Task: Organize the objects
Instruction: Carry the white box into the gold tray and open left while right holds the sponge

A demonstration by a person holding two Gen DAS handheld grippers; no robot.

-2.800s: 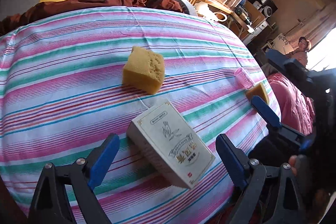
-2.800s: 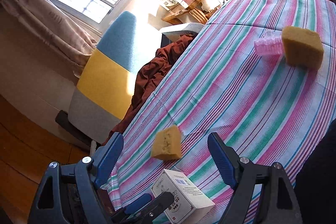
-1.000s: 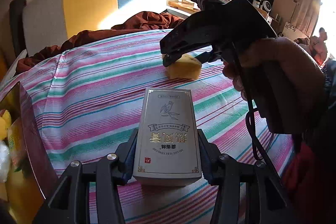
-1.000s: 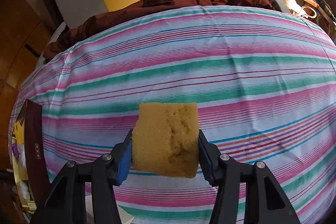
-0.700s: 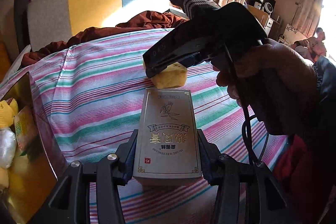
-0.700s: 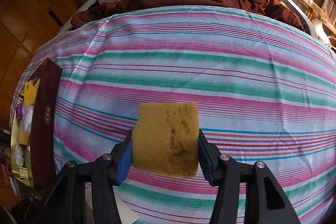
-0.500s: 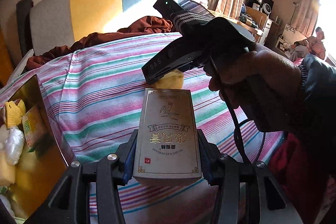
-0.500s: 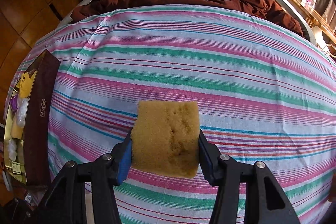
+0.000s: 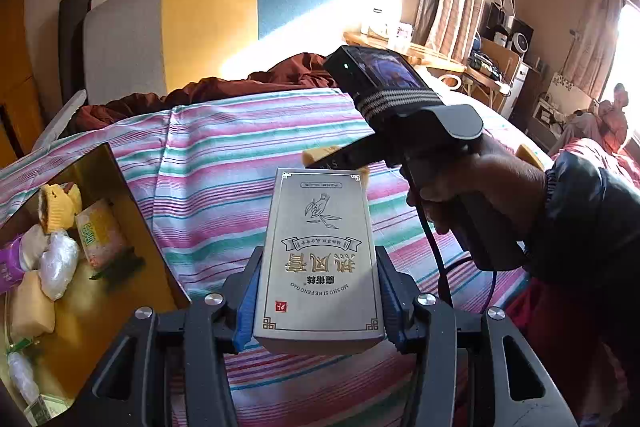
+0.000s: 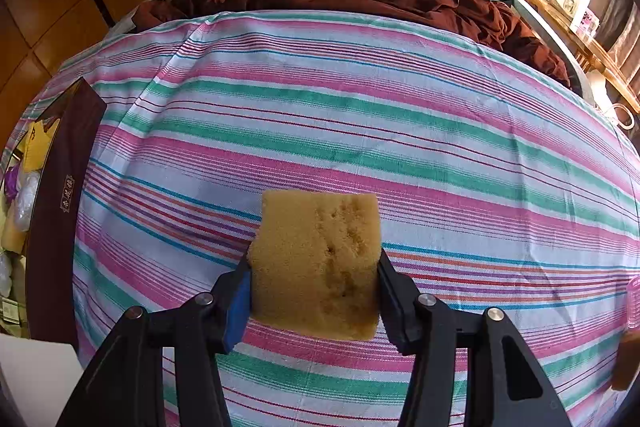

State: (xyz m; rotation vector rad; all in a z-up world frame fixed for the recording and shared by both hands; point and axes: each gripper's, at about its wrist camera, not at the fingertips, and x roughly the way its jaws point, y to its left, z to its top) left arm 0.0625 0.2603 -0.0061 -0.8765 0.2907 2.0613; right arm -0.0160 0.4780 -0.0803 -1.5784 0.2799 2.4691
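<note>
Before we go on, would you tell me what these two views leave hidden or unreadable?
- Left wrist view: most of the sponge is hidden behind the silver carton and the right gripper's body.
- Both views: the gold-lined storage box runs off the left edge, so its full contents are unseen.
- Right wrist view: a pink object at the right edge is cut off, unidentifiable.

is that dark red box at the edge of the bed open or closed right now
Open. The dark red box has no lid over it; its gold interior shows, holding wrapped snack packets and a yellow sponge piece.
</note>
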